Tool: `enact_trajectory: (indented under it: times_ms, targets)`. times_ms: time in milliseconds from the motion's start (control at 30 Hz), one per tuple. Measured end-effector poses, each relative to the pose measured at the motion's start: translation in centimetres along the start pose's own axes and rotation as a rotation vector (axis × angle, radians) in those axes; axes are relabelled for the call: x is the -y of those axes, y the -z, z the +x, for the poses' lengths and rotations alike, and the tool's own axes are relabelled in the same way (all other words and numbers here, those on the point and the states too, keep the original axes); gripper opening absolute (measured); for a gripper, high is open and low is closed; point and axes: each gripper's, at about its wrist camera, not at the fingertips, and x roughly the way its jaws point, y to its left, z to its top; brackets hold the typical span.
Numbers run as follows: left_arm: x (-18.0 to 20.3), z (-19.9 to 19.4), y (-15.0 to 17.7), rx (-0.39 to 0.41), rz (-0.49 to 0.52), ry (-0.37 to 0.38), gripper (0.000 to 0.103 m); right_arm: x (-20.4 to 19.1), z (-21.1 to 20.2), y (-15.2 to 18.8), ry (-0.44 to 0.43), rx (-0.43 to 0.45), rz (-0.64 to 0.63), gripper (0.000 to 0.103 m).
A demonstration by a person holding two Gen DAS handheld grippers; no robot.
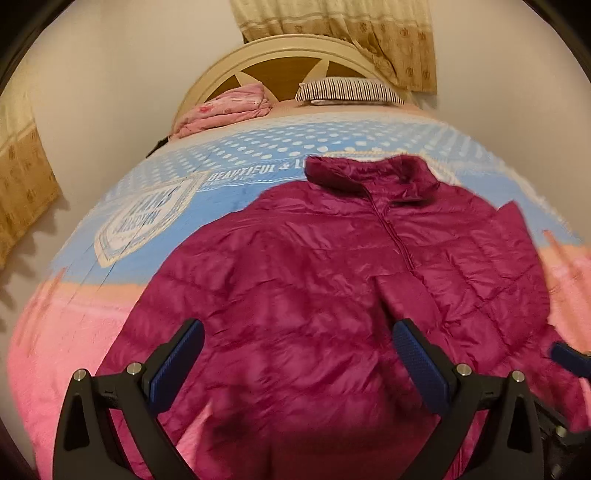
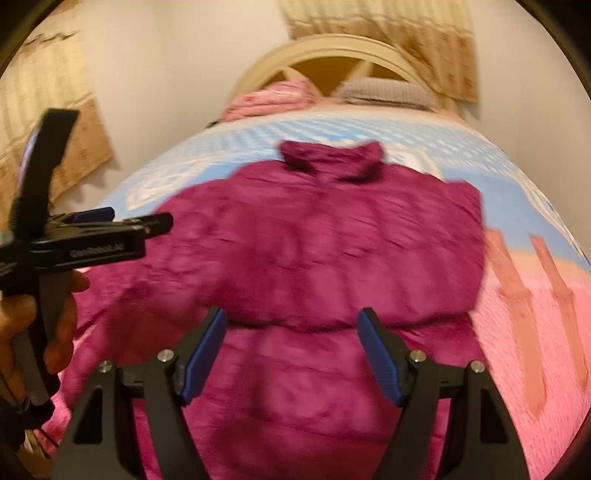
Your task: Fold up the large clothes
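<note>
A magenta puffer jacket (image 1: 314, 277) lies spread on the bed, collar toward the headboard and zip facing up. In the right wrist view the jacket (image 2: 314, 240) has a straight folded edge on its right side and a crease across its lower part. My left gripper (image 1: 298, 328) hovers open over the jacket's lower half with nothing between its blue pads. My right gripper (image 2: 292, 314) is also open above the hem area, empty. A hand holds the left gripper (image 2: 140, 218) at the left of the right wrist view. One right fingertip (image 1: 567, 356) shows at the left wrist view's right edge.
The bed blanket (image 1: 155, 192) is blue with white dots and lettering, and pink toward me. A pink folded quilt (image 1: 225, 110) and a striped pillow (image 1: 347, 90) sit by the cream headboard (image 1: 284, 48). Beige curtains (image 1: 369, 33) hang behind and at the left wall.
</note>
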Motion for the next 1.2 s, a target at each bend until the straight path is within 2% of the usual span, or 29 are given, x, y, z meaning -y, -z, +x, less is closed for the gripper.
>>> enact_trajectory:
  times_ms: [133, 233, 333, 400, 500, 633, 733, 833, 933, 967, 1000, 1033, 1133, 1200]
  targets:
    - [2.4, 2.9, 0.4, -0.054, 0.023, -0.014, 0.102, 2.0, 0.6, 0.5, 0.048, -0.013, 0.043, 0.076]
    - [2.8, 2.8, 0.8, -0.022, 0.008, 0.023, 0.101, 3.1, 0.8, 0.8, 0.062, -0.017, 0.051, 0.076]
    - [2.9, 2.4, 0.9, -0.026, 0.018, 0.062, 0.077, 4.0, 1.4, 1.3, 0.078, -0.028, 0.070, 0.076]
    - [2.4, 1.7, 0.8, -0.027, -0.012, 0.084, 0.077, 4.7, 1.8, 1.6, 0.086, -0.037, 0.088, 0.076]
    - [1.4, -0.1, 0.3, 0.017, -0.061, 0.110, 0.077, 5.0, 2.4, 2.0, 0.088, -0.046, 0.111, 0.077]
    - [1.7, -0.4, -0.2, 0.019, -0.068, 0.136, 0.078, 4.9, 2.9, 2.8, 0.090, -0.058, 0.102, 0.077]
    - [2.7, 0.9, -0.4, -0.020, -0.064, 0.133, 0.078, 4.8, 3.2, 3.1, 0.095, -0.058, 0.103, 0.079]
    - [4.0, 2.6, -0.1, -0.071, -0.043, 0.168, 0.078, 4.6, 3.2, 3.6, 0.100, -0.051, 0.100, 0.082]
    - [5.0, 4.0, 0.5, -0.088, -0.013, 0.189, 0.078, 4.5, 3.5, 4.0, 0.104, -0.051, 0.092, 0.083]
    - [5.0, 4.1, 0.6, -0.080, -0.009, 0.179, 0.070, 4.5, 3.5, 4.1, 0.103, -0.050, 0.090, 0.083]
    - [5.0, 3.9, 0.7, -0.068, -0.003, 0.177, 0.058, 4.4, 3.6, 4.1, 0.101, -0.049, 0.089, 0.084]
    - [4.9, 3.7, 0.8, -0.067, 0.009, 0.198, 0.029, 4.5, 3.6, 4.2, 0.094, -0.047, 0.090, 0.085]
    - [3.9, 2.8, 0.9, -0.042, 0.011, 0.197, 0.022, 4.8, 3.5, 4.4, 0.075, -0.042, 0.105, 0.086]
    - [2.8, 1.8, 0.9, -0.006, 0.020, 0.160, 0.019, 4.9, 3.4, 4.5, 0.071, -0.043, 0.108, 0.086]
